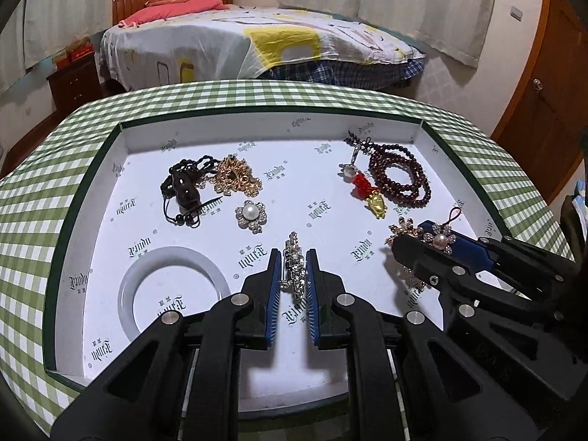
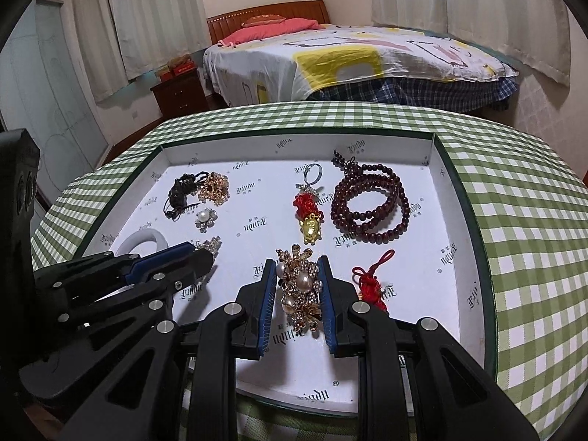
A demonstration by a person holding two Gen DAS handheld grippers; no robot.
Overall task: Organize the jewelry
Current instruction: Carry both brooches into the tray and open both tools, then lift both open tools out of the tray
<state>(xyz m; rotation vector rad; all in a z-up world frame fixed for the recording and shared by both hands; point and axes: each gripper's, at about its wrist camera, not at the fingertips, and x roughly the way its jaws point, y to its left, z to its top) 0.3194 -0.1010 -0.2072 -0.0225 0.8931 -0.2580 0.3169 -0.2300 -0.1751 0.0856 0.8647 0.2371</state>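
Between left gripper (image 1: 294,257) pads, rhinestone brooch (image 1: 295,272) edge-on, lengthwise along fingers.

I see a bedroom: a bed (image 1: 257,44) with a wooden headboard (image 2: 268,13), pale curtains (image 1: 422,3) along white walls, and a dark nightstand (image 2: 180,93).

Both tools are matte black plastic. The left gripper (image 1: 294,268) has two flat fingers (image 1: 273,286) lined with ribbed blue pads, on angular linkage arms with triangular cut-outs and round silver pivot pins. The right gripper (image 2: 296,283) is built alike; at 3 o'clock in the left view, its side shows a cross-head screw.
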